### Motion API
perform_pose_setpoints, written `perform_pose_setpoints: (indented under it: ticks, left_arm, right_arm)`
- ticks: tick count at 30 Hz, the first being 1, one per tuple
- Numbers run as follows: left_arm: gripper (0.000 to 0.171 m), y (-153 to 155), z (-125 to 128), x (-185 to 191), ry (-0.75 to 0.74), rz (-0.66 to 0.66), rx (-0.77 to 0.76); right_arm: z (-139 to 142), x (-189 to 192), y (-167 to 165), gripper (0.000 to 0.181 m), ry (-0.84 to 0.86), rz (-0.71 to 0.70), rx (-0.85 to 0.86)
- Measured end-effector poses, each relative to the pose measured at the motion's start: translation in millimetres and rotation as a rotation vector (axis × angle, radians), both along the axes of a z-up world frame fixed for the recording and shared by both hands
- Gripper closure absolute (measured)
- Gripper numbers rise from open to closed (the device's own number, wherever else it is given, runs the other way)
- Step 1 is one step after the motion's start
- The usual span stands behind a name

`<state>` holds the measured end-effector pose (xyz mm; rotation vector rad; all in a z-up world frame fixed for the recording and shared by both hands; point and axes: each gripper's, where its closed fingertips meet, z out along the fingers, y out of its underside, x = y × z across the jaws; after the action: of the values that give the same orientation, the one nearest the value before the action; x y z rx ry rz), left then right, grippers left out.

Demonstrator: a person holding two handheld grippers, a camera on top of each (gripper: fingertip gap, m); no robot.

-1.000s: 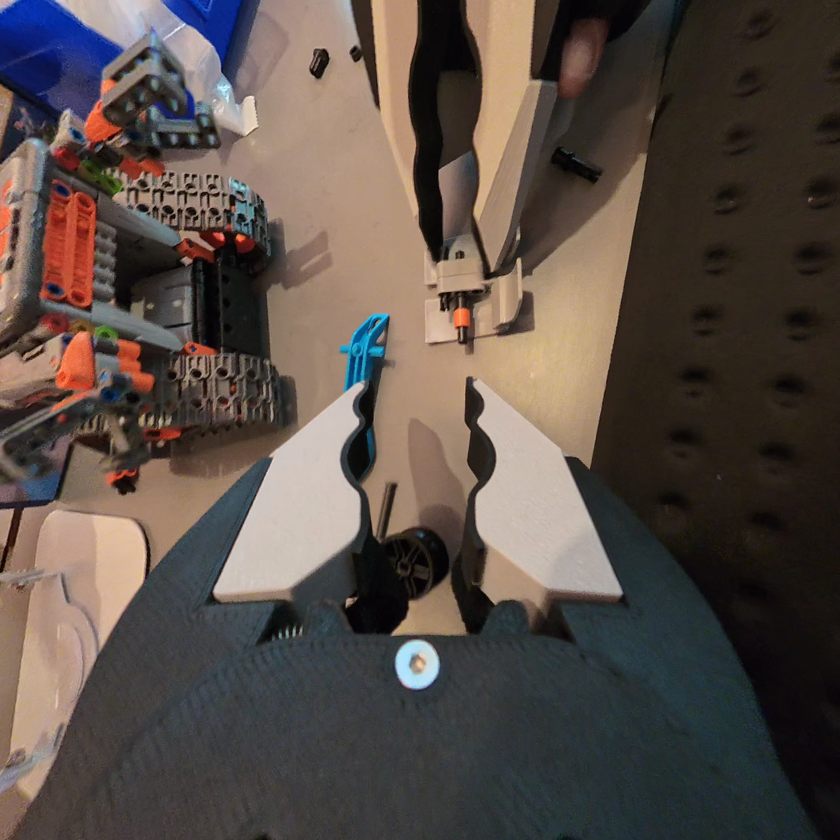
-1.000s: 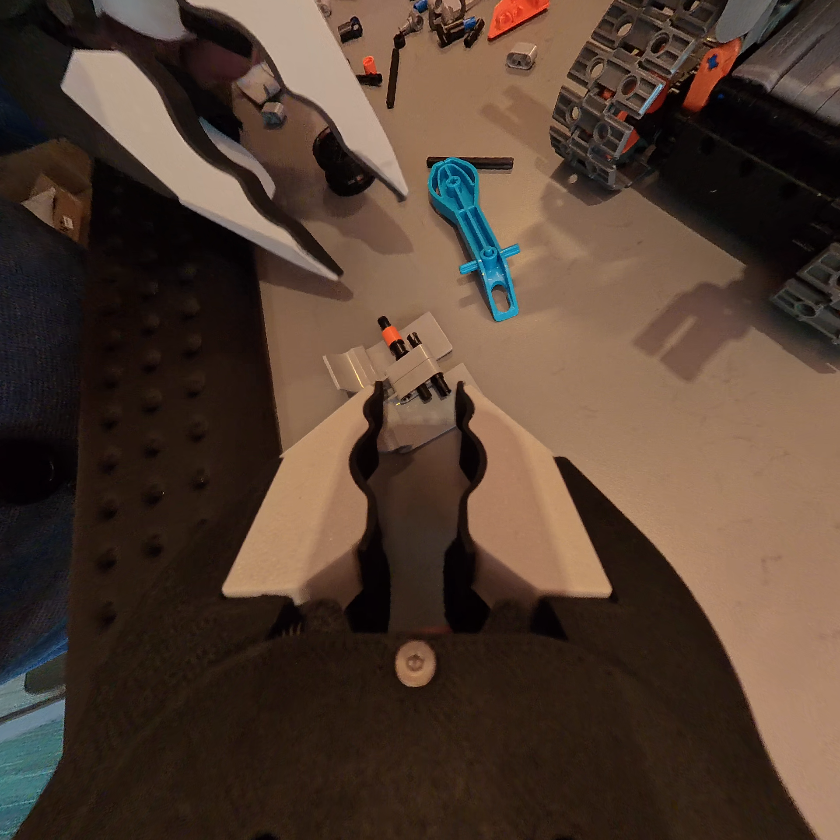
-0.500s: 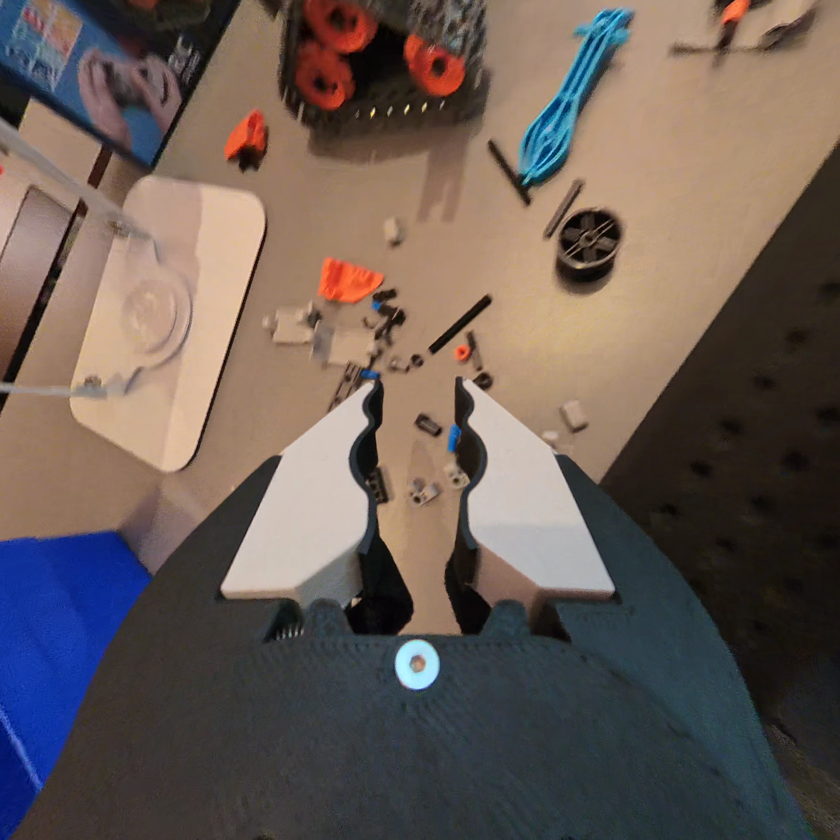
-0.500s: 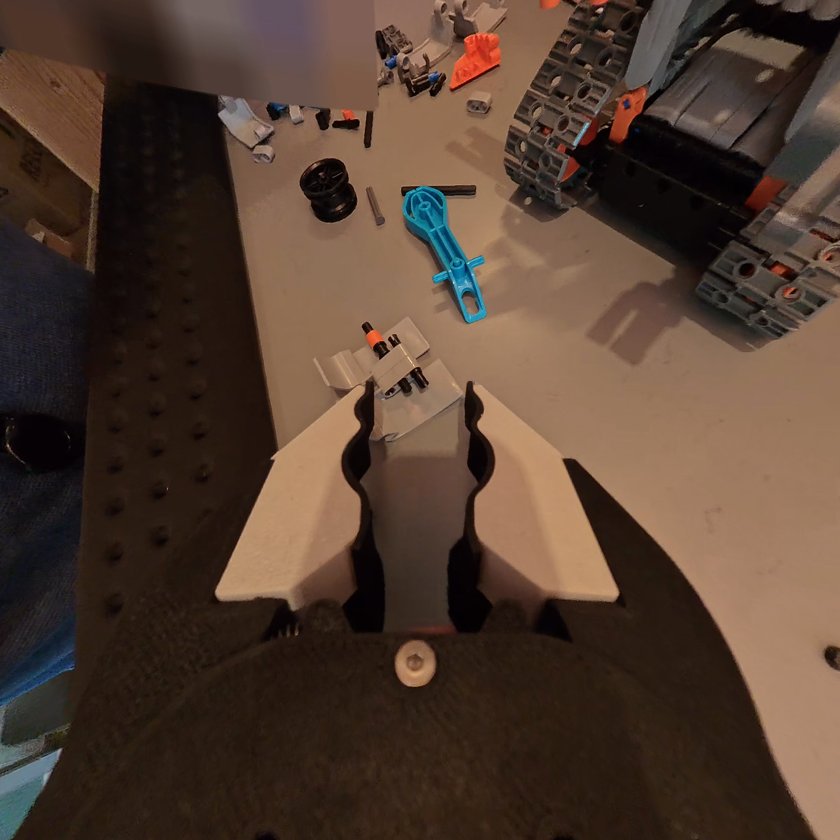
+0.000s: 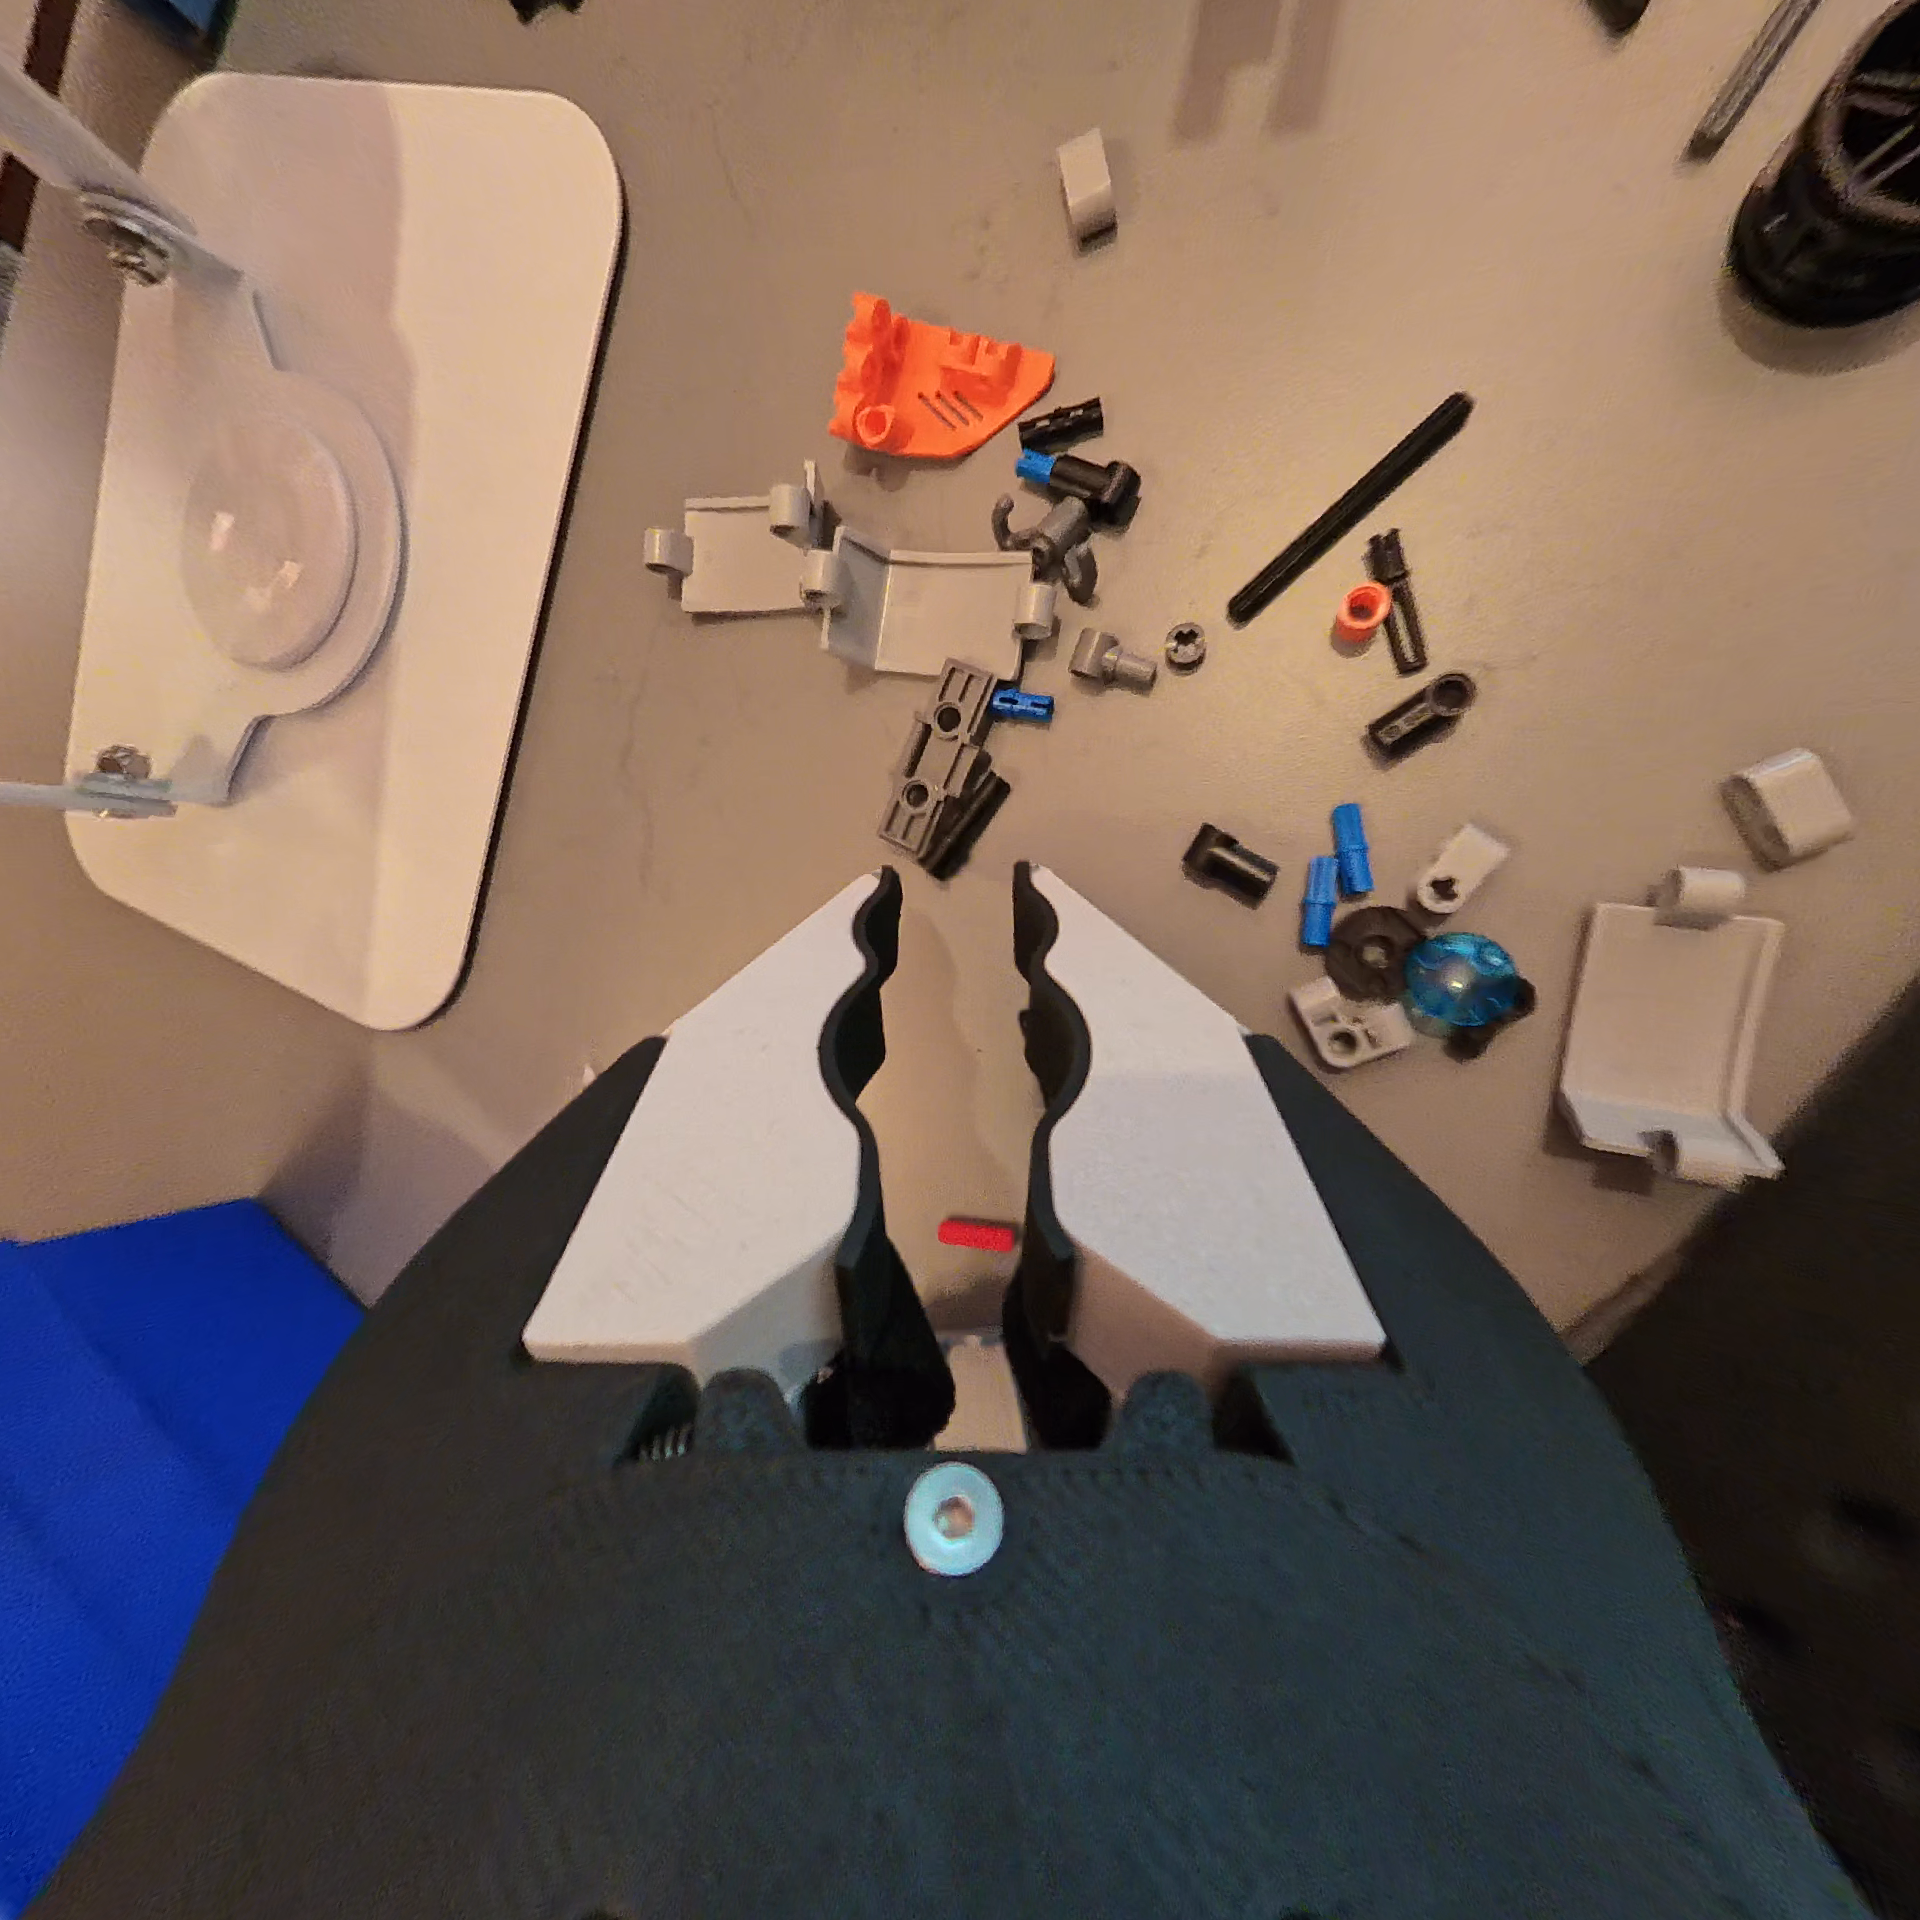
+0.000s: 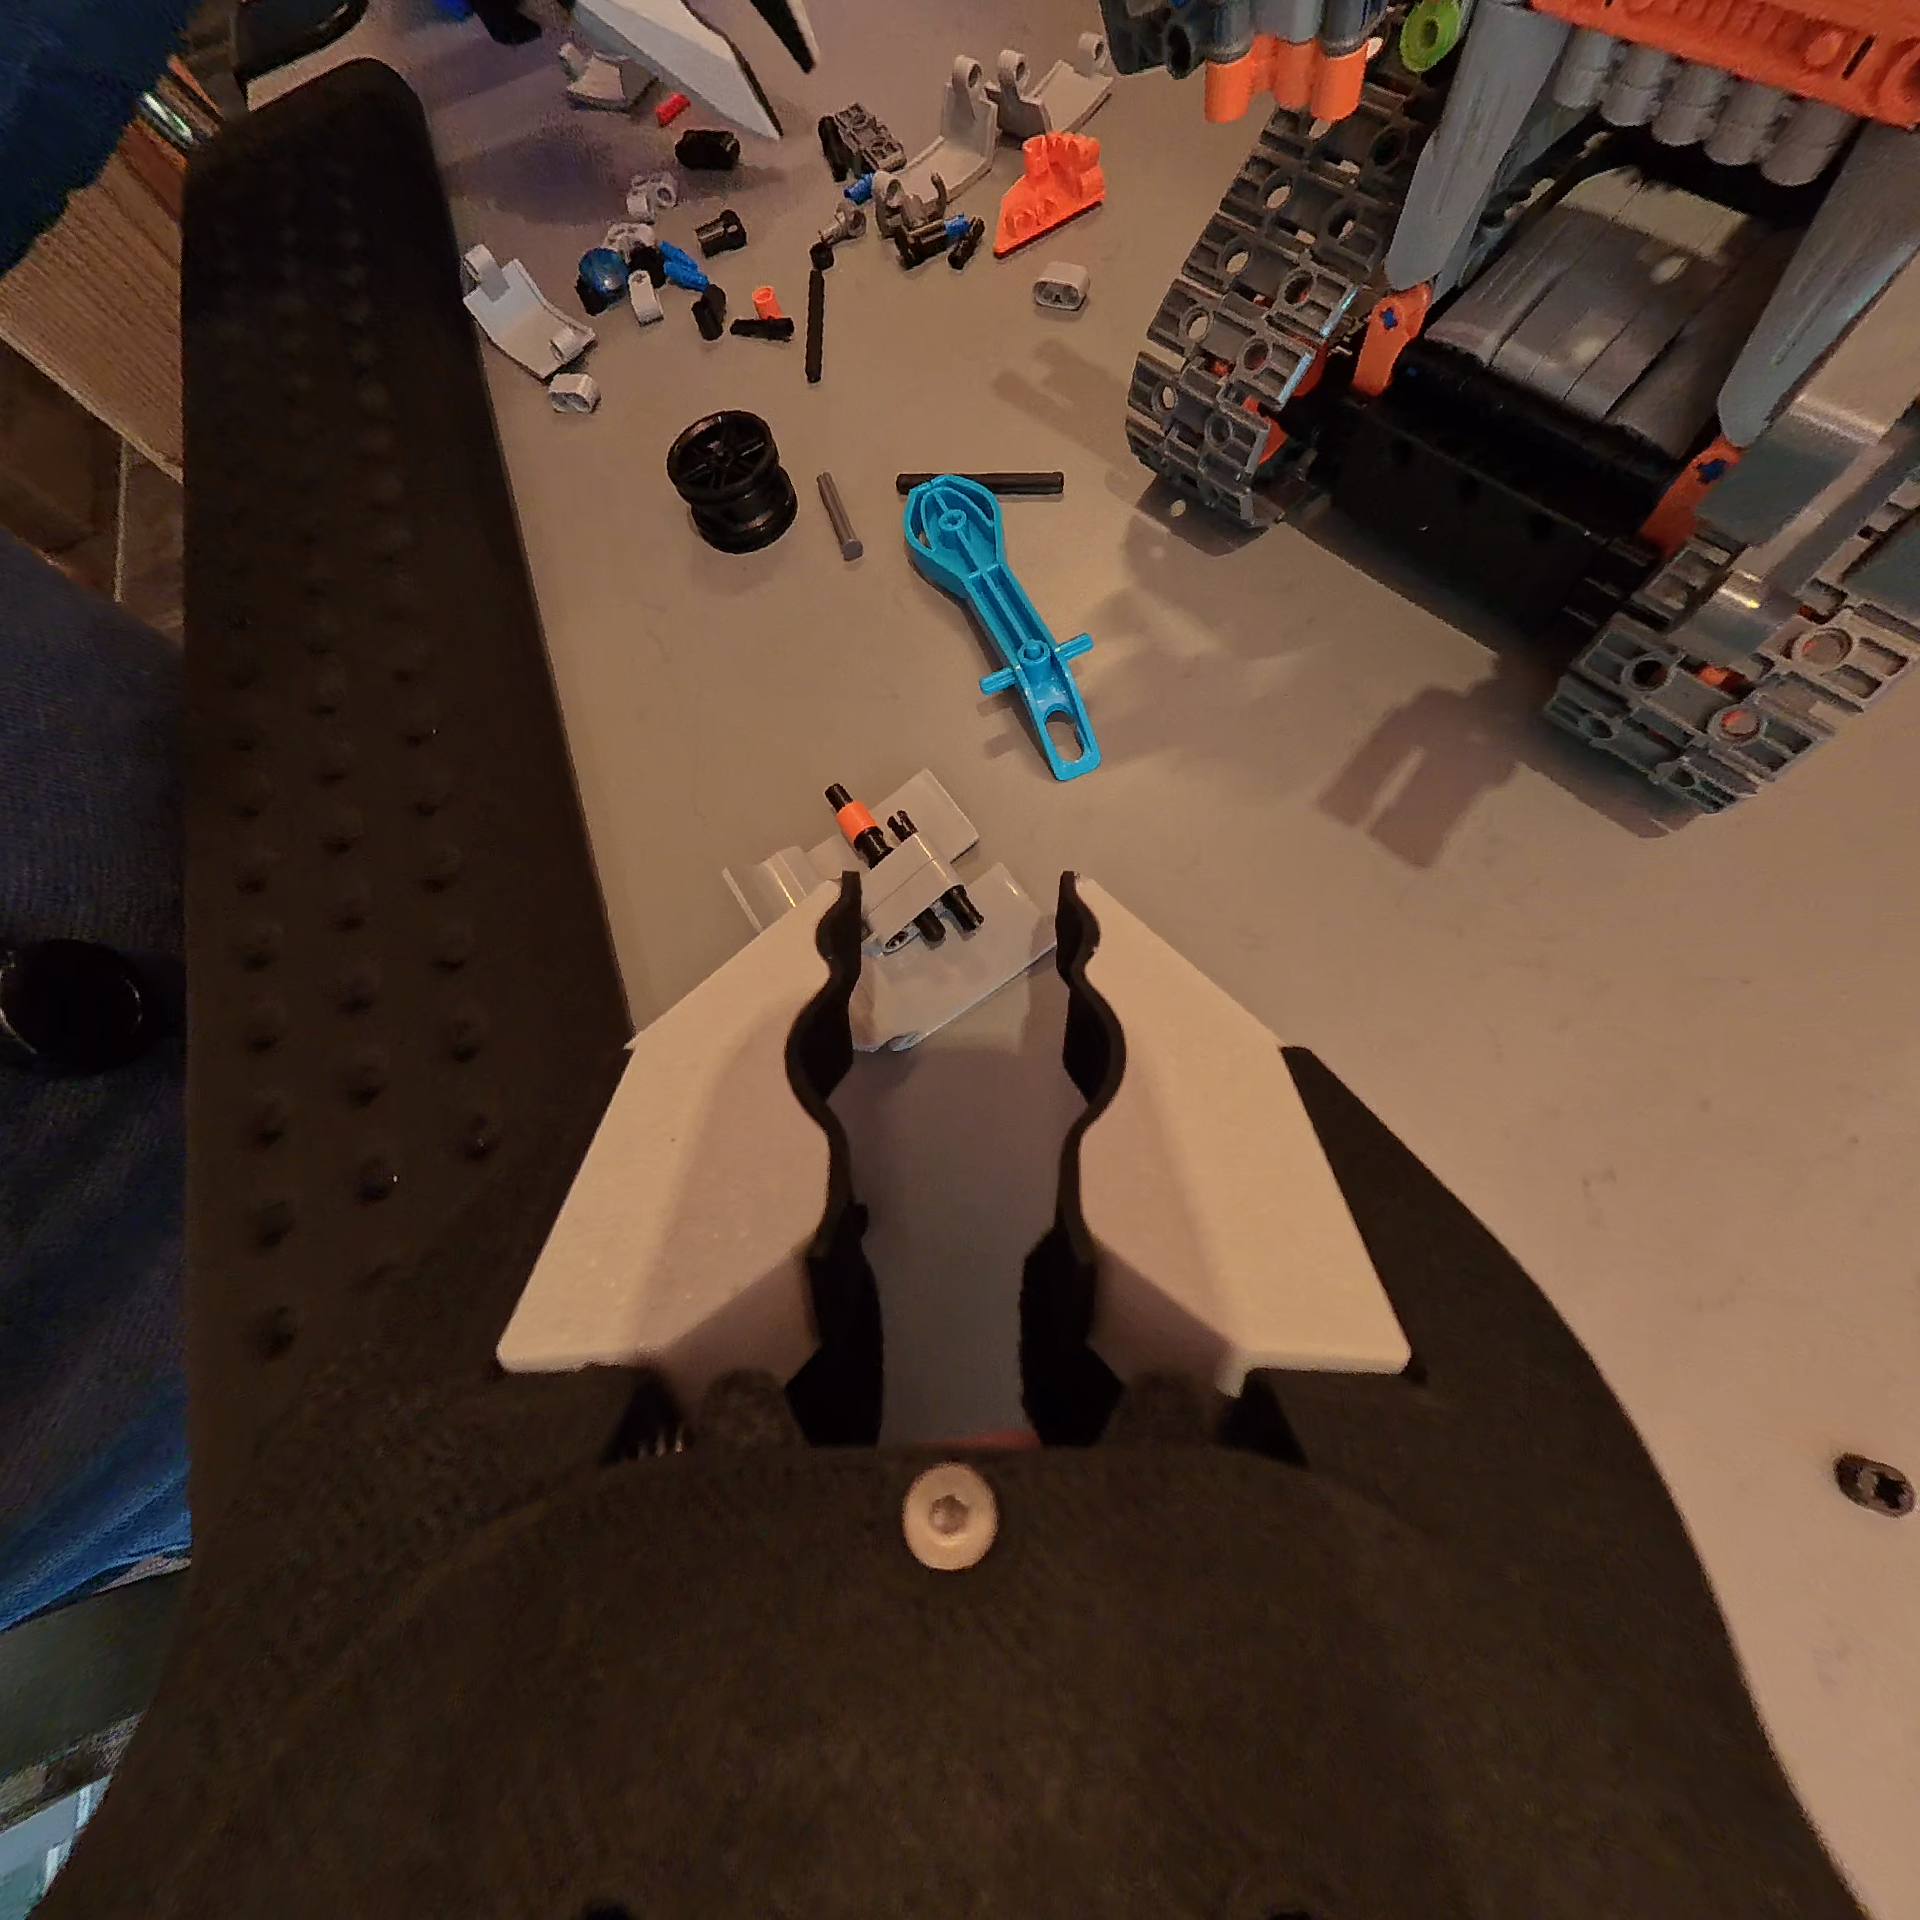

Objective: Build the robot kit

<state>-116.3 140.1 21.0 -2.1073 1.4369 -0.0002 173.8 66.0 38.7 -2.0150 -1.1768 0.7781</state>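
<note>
Loose bricks face the left gripper; only the right gripper, fingers likewise released, shows the tracked model.

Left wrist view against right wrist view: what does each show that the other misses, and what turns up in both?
Only the left wrist view shows the white base with a clear dome and the left gripper, open, empty, above a dark grey beam.

Only the right wrist view shows the tracked vehicle model, the blue lever piece, and the right gripper, open over a grey panel assembly.

Both show the orange wedge piece, black wheel and long black axle.
</note>
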Motion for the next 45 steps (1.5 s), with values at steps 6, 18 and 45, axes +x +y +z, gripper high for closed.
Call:
perform_pose_setpoints:
  ticks: [6, 18, 45]
  left_arm:
    - [0.165, 5.4, -11.9, 7.5, -0.056, -0.041, -0.086]
    - [0.167, -4.8, 5.8, 10.4, -0.153, -0.007, -0.025]
    - [0.167, -90.0, 52.9, 235.0, -0.265, -0.414, -0.033]
  right_arm:
    - [1.7, 1.3, -0.6, 0.146, 0.001, -0.017, 0.002]
    - [10.0, -0.1, -1.3, 0.147, 0.011, -0.022, 0.042]
    - [52.4, -41.8, -15.0, 0.167, -0.244, 0.114, 0.606]
